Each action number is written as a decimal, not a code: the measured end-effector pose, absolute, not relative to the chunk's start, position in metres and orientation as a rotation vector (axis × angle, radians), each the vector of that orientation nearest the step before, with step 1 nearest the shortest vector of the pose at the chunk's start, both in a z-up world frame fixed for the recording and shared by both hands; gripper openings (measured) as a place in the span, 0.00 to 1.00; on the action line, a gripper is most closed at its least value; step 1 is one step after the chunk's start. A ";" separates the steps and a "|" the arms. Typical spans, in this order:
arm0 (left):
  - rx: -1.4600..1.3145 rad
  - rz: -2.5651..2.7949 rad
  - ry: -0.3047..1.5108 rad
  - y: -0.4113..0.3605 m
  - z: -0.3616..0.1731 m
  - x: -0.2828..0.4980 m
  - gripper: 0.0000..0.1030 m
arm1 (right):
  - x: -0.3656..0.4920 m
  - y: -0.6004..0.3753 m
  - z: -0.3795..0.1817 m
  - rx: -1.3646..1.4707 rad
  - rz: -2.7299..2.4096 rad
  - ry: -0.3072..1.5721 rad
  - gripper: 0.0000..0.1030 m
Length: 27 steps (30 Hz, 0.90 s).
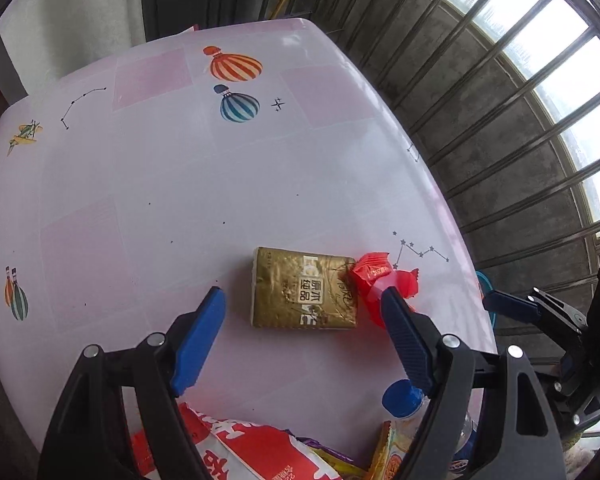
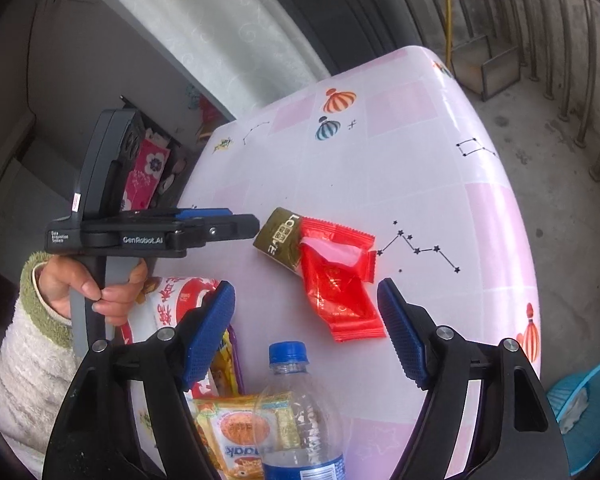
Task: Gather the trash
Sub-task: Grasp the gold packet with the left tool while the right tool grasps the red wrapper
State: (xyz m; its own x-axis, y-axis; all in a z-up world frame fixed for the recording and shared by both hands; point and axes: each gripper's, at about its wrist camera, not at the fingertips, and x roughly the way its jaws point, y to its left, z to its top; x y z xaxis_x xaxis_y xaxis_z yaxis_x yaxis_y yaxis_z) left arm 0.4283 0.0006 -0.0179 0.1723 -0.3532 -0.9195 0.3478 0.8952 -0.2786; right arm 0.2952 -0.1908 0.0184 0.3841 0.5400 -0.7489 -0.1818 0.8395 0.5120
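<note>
A gold foil pack (image 1: 296,280) lies on the pink patterned table (image 1: 180,200), with a red wrapper (image 1: 374,276) overlapping its right end. My left gripper (image 1: 302,294) hovers open over the gold pack, one blue finger on each side; its right finger covers part of the red wrapper. In the right wrist view the red wrapper (image 2: 336,292) lies ahead of my right gripper (image 2: 306,285), whose jaws stand open with nothing pressed between them. A hand (image 2: 108,292) holds the left gripper (image 2: 244,222) beside the gold pack (image 2: 280,240).
Nearer me lie a clear bottle with a blue cap (image 2: 296,400), a red-and-white snack bag (image 2: 172,300) and an orange snack packet (image 2: 236,432). A blue basket (image 2: 588,412) stands on the floor past the table's right edge. Railings and a concrete floor lie beyond.
</note>
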 end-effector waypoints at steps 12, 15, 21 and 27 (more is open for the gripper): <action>-0.059 -0.502 1.362 0.000 -0.031 0.436 0.73 | 0.313 -0.176 -0.034 0.298 0.467 1.228 0.21; -0.027 -0.510 1.379 -0.008 -0.034 0.434 0.74 | 0.309 -0.191 -0.037 0.343 0.440 1.215 0.17; 0.102 -0.528 1.381 -0.030 -0.041 0.429 0.84 | 0.302 -0.216 -0.039 0.428 0.394 1.187 0.15; 0.319 -0.503 1.344 -0.049 -0.051 0.422 0.87 | 0.299 -0.219 -0.043 0.451 0.390 1.175 0.15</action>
